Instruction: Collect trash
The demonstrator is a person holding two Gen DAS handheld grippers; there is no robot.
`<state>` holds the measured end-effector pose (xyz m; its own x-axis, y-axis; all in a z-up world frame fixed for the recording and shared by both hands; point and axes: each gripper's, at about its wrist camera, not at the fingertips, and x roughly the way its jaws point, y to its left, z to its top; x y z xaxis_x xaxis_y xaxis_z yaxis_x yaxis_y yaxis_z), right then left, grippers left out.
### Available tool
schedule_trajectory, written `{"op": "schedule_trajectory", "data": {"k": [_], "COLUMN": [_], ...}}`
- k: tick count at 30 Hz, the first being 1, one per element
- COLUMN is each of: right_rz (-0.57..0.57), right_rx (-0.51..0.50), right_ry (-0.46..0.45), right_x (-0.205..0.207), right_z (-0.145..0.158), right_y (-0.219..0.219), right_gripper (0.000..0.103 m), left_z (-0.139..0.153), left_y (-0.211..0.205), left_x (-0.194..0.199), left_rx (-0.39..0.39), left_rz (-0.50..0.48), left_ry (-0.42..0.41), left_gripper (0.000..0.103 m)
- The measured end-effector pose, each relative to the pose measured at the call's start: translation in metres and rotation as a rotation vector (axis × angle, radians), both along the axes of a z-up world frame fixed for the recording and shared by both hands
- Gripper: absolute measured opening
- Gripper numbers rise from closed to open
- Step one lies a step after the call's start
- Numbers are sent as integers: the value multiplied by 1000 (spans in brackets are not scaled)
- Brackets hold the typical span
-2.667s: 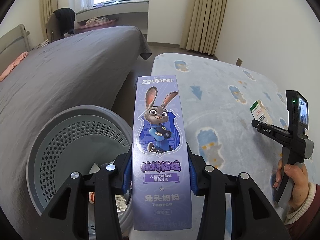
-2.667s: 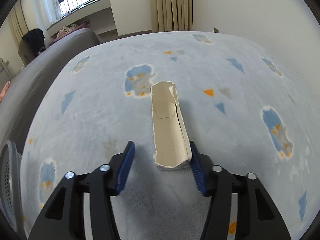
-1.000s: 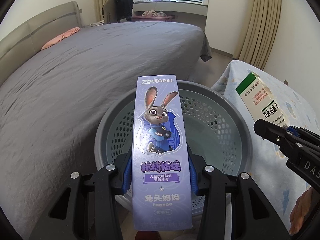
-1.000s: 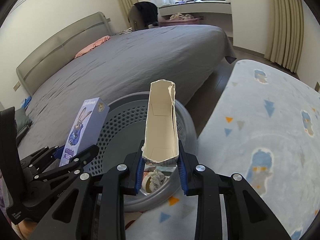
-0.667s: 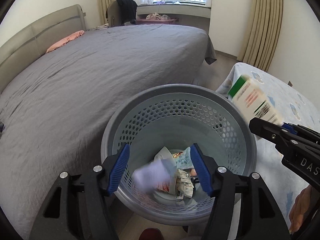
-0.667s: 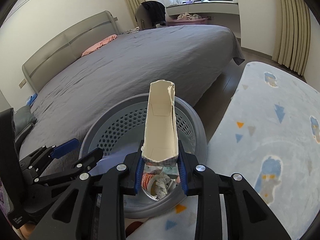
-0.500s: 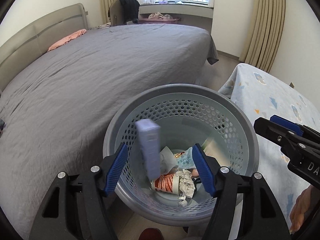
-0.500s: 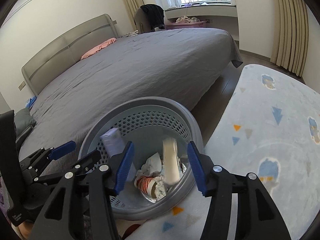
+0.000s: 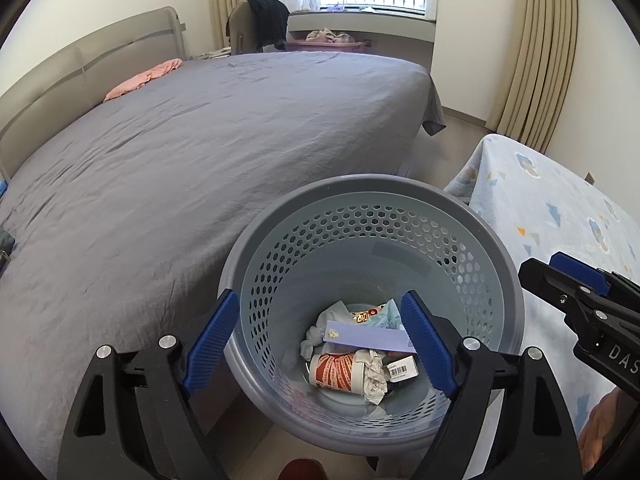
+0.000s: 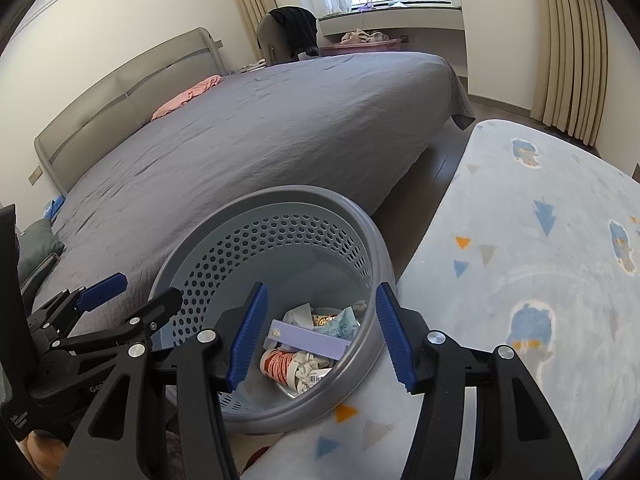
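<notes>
A round grey perforated trash basket (image 9: pixel 372 188) (image 10: pixel 280 196) stands on the floor below both grippers. The purple toothpaste box (image 9: pixel 366 336) (image 10: pixel 308 338) lies flat inside it, on crumpled paper, a red-and-white cup (image 9: pixel 334 368) and a small barcoded box (image 9: pixel 402 368). My left gripper (image 9: pixel 320 340) hangs over the basket with its jaws opening and nothing between them. My right gripper (image 10: pixel 320 334) is over the basket's right side, jaws also opening and empty. In the left wrist view the right gripper's fingers (image 9: pixel 560 284) reach in from the right edge.
A large bed with a grey cover (image 9: pixel 180 152) lies just behind and left of the basket. A pale blue blanket with cartoon prints (image 10: pixel 540 248) covers the surface to the right. Curtains, a chair and a window ledge stand far back.
Both grippers let go: the purple box fell from the left and the tan carton from the right into the basket. Both sets of jaws spread wider. The hands stayed in place.
</notes>
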<state>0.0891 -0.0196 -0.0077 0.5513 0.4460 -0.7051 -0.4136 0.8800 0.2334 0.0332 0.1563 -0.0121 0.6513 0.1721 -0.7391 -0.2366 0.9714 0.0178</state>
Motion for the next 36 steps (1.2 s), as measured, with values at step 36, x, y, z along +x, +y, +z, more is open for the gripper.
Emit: {"op": "schedule_trajectory", "data": {"k": [36], "right_rz": [-36], "right_rx": [-1], "right_ry": [5], "right_x": [-2], "right_z": [1], "right_y": [-10], "right_gripper": [61], "left_z": [2], "left_y": [-1], "left_x": [1], "left_rx": [54], "left_rz": [35], "left_ry": [-9], "left_gripper": [97]}}
